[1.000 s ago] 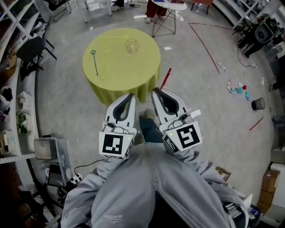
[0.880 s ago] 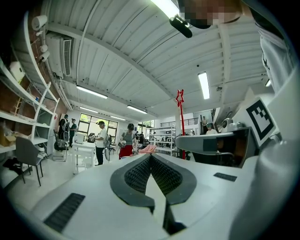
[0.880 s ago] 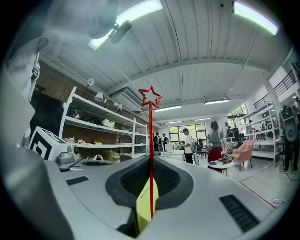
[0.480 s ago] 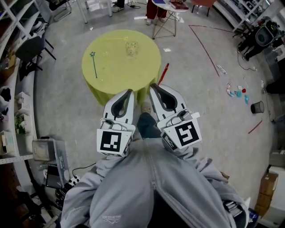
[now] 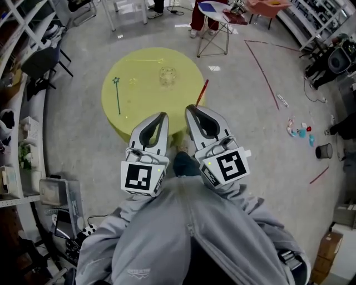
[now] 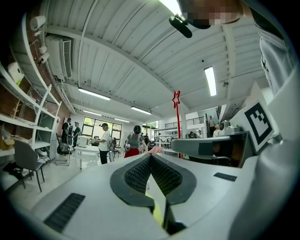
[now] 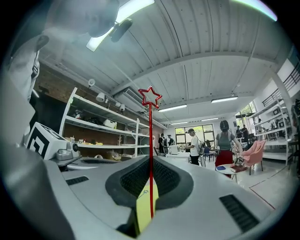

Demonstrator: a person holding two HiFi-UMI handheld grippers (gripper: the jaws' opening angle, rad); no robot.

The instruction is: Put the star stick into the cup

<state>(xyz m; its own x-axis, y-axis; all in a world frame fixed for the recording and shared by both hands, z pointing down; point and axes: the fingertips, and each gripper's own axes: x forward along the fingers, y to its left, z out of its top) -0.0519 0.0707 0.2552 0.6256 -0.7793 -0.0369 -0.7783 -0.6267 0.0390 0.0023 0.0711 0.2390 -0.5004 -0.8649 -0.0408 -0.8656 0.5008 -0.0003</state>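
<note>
A round yellow table (image 5: 139,114) stands in front of me. A clear cup (image 5: 167,75) sits at its far right, a green star stick (image 5: 118,96) lies at its left, and a pale yellow stick (image 5: 143,60) lies at the back. My right gripper (image 5: 191,109) (image 7: 151,159) is shut on a red star stick (image 5: 202,93) (image 7: 150,136), which points up and away over the table's near right edge. My left gripper (image 5: 162,116) (image 6: 151,155) is shut and holds nothing. It hangs just left of the right gripper (image 6: 211,147), at the table's near edge.
Shelving (image 5: 22,117) and a black chair (image 5: 40,61) line the left side. A small side table (image 5: 219,10) with people around it stands behind the yellow table. Small items (image 5: 297,114) and a black bin (image 5: 322,150) lie on the floor to the right.
The yellow table has come nearer and lower in the head view. Both grippers now reach its near edge, and the red stick's tip overlaps the tabletop. Both stay shut.
</note>
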